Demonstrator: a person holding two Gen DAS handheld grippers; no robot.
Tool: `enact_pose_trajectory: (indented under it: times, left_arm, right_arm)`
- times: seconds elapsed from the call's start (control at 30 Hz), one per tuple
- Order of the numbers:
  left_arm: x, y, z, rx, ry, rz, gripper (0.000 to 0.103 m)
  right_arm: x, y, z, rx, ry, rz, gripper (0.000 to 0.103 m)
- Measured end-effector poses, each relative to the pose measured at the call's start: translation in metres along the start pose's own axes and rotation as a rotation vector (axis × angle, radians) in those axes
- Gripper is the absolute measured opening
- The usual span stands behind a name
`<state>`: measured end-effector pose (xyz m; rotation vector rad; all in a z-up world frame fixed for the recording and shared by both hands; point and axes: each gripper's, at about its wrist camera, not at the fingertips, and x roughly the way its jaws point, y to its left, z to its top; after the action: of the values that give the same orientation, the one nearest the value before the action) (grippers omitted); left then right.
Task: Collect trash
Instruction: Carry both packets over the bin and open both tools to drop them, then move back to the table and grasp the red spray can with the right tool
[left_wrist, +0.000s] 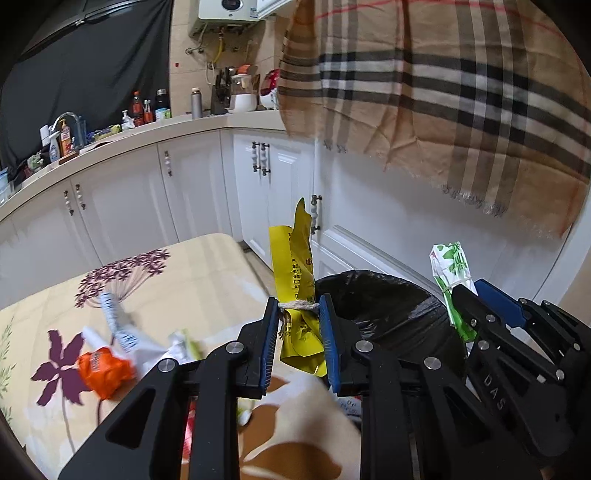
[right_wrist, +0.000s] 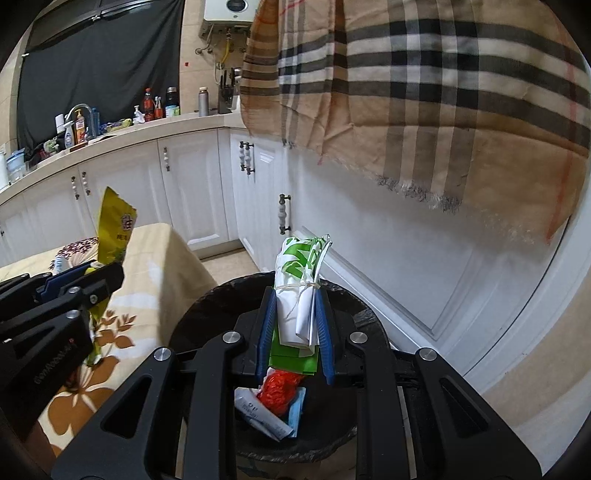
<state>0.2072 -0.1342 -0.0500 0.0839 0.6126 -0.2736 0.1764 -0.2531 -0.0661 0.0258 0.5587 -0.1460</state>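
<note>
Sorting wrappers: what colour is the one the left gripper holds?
Yellow wrapper, clearest in the left wrist view.

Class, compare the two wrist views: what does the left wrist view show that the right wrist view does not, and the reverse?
Only the left wrist view shows the crumpled orange wrapper and other litter on the floral tablecloth.

Only the right wrist view shows inside the black-lined round bin: a red wrapper and a white packet.

Both show the left claw shut on the twine-tied yellow wrapper, and the right claw shut on the green-and-white tied wrapper.
</note>
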Motion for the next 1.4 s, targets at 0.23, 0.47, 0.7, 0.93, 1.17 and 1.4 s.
enact_pose_trajectory:
  times: [0.23, 0.47, 0.7, 0.93, 1.17, 1.4]
  left_arm:
    - [0.029, -0.019, 0.001, 0.037, 0.048, 0.006, 0.035]
    - [0.025, -0.009, -0.003, -0.002, 0.059, 0.008, 0.053]
    - [-0.003, 0.018, -0.008, -0.049, 0.046, 0.036, 0.06]
    - [-0.034, 0.062, -0.021, -0.101, 0.037, 0.11, 0.066]
    - [-0.066, 0.11, -0.043, -0.16, 0.05, 0.198, 0.067]
    - [-0.088, 0.151, -0.063, -0.209, 0.068, 0.274, 0.068]
  right_arm:
    - [0.021, -0.012, -0.002, 0.013, 0.007, -0.032, 0.034]
    - [0.018, -0.015, -0.005, 0.03, 0.012, -0.04, 0.037]
    - [0.003, 0.003, -0.001, 0.024, 0.016, 0.003, 0.037]
    - [-0.017, 0.033, -0.001, 0.013, 0.024, 0.089, 0.038]
    - [-0.031, 0.073, -0.004, -0.027, 0.04, 0.175, 0.037]
    - [-0.041, 0.119, -0.013, -0.096, 0.065, 0.25, 0.037]
